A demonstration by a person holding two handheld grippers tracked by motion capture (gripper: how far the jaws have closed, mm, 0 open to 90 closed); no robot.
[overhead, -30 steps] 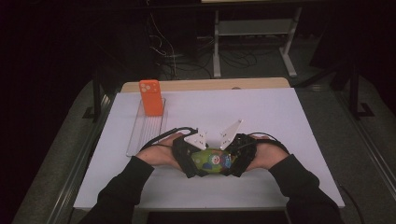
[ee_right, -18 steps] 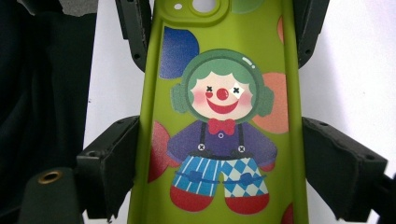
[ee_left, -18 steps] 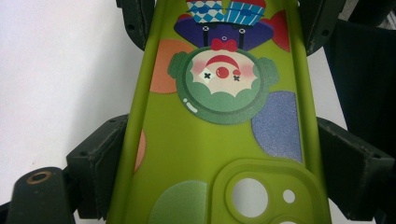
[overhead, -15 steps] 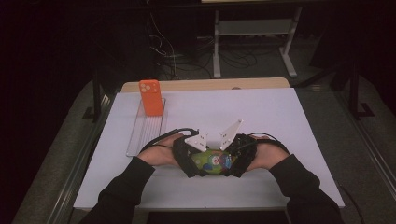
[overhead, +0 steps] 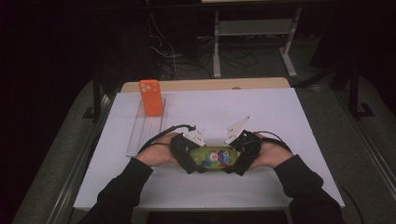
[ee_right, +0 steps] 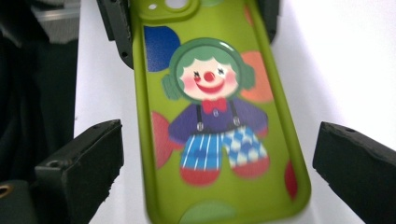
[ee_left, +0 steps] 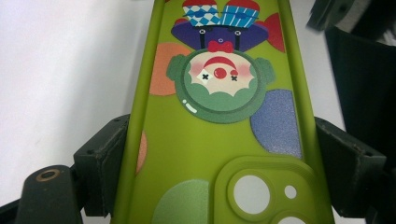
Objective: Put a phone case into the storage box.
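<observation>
Gripping the green phone case (overhead: 213, 157) at the counter's (overhead: 280, 116) near middle, the left gripper (overhead: 189, 158) pinches its camera end; the right gripper (overhead: 239, 160) has just spread wide, fingers clear. One-sided hold: the free end could sag or twist loose.

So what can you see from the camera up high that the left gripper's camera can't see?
High view alone: the orange phone case standing upright on a clear ridged tray, the edge of the white table, both sleeves, and both grippers meeting at the green case.

Left gripper view alone: a close look at the green case's camera cut-out corner and the left gripper clamped on the case's two long edges.

Both: the green clown phone case and the white surface beneath it.
</observation>
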